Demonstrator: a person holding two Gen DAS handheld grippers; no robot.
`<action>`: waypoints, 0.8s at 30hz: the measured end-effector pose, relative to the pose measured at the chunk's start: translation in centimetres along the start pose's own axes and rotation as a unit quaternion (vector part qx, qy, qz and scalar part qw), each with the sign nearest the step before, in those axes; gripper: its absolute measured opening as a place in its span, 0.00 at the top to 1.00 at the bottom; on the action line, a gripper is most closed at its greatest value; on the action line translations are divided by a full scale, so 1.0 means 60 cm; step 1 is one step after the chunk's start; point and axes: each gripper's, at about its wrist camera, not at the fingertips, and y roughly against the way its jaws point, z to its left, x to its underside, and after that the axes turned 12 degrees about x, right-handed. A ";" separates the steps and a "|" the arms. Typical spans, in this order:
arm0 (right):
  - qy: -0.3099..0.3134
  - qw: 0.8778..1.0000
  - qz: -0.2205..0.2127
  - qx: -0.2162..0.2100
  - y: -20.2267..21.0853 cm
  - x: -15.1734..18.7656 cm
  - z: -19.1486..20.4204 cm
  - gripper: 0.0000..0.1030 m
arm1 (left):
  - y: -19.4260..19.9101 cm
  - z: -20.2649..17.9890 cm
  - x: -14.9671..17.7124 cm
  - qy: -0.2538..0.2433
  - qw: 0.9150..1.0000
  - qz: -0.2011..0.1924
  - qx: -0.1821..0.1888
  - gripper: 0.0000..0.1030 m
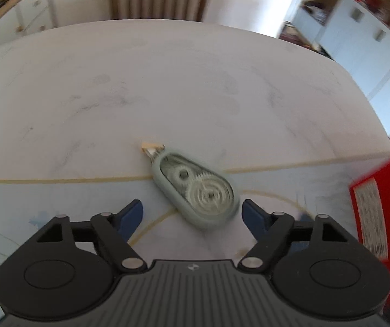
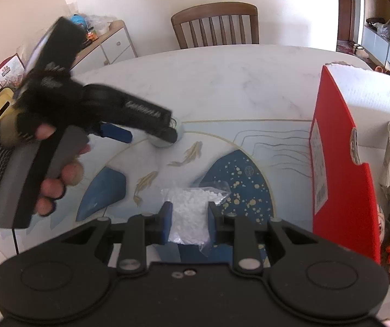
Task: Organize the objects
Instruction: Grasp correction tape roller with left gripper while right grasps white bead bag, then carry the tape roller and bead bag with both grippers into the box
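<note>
Two grippers are at work over the marble-patterned surface (image 1: pixel 167 87), each with its own thing. The left gripper (image 1: pixel 192 214) stands spread wide, holding nothing, with the correction tape dispenser (image 1: pixel 195 188) lying flat just ahead of it, its fat round end reaching in between the blue fingertips (image 1: pixel 130 214) and nearer the right-hand one. The dispenser's long axis runs slantwise, from that near-right end out to the pale tip at far left, so the jaws would close across the wide body rather than along it; a slight turn of the wrist might square the hold, as I judge it. The right wrist view shows this same gripper low over the dispenser at middle left, and motion blur hides whether it touches. The right gripper (image 2: pixel 189 223) is closed on a clear bag of white granules (image 2: pixel 192 212), the pads pressing both sides and the bag's crumpled top standing beyond them. At the right stands a red box (image 2: pixel 339 179) with an open top, toys and a packet inside, near the right gripper and farther from the left. The surface is bare toward the far edge, by the wooden chair (image 2: pixel 216 24), leaving open room there.
</note>
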 end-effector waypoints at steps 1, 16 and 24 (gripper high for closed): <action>0.000 1.000 0.000 0.001 0.000 0.000 -0.001 0.76 | -0.004 -0.002 -0.005 0.010 1.000 -0.003 -0.007 0.21; 0.012 1.000 0.005 0.000 -0.002 0.007 0.000 0.76 | -0.037 -0.031 -0.014 -0.006 0.995 -0.026 -0.091 0.19; 0.015 1.000 0.003 -0.004 0.007 0.009 0.001 0.76 | -0.025 -0.021 -0.006 -0.023 0.996 -0.034 -0.082 0.34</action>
